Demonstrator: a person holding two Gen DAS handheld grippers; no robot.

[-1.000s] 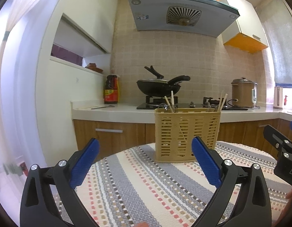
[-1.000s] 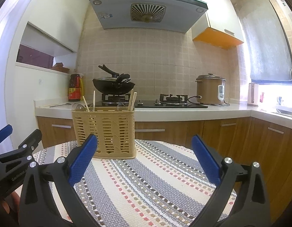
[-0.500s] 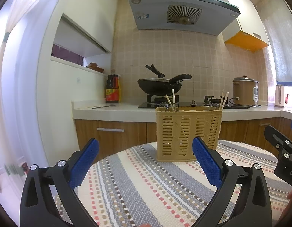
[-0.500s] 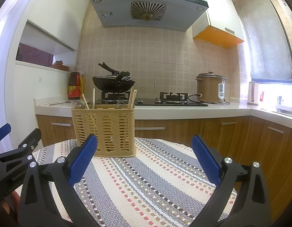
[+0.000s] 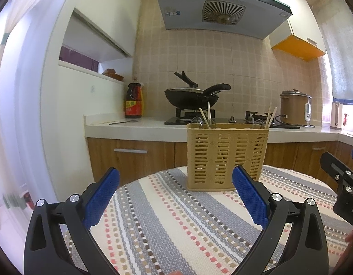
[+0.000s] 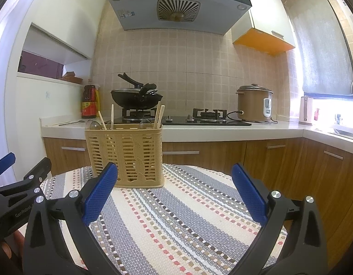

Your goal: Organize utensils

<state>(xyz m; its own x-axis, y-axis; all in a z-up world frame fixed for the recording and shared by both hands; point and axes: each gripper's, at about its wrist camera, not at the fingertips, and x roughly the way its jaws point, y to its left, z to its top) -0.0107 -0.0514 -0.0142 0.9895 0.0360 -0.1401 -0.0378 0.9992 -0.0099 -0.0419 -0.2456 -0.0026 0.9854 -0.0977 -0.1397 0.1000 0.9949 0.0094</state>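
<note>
A tan slotted utensil basket (image 5: pixel 226 155) stands upright at the far edge of the round table with the striped cloth (image 5: pixel 176 224); it also shows in the right wrist view (image 6: pixel 126 155). Wooden chopsticks (image 5: pixel 205 116) and spoon bowls (image 6: pixel 94 125) stick up from its left and right compartments. My left gripper (image 5: pixel 176 197) is open and empty, held above the cloth short of the basket. My right gripper (image 6: pixel 174 194) is open and empty, to the right of the basket. Each gripper shows at the edge of the other's view.
Behind the table runs a kitchen counter (image 5: pixel 135 128) with a black wok (image 5: pixel 190 96) on the stove, a sauce bottle (image 5: pixel 133 100) and a rice cooker (image 6: pixel 254 103). A range hood (image 6: pixel 176 2) hangs above. Wood cabinets (image 6: pixel 291 160) stand close on the right.
Both views have shifted slightly; the basket sits a little lower and nearer in frame. Both grippers stay open and empty.
</note>
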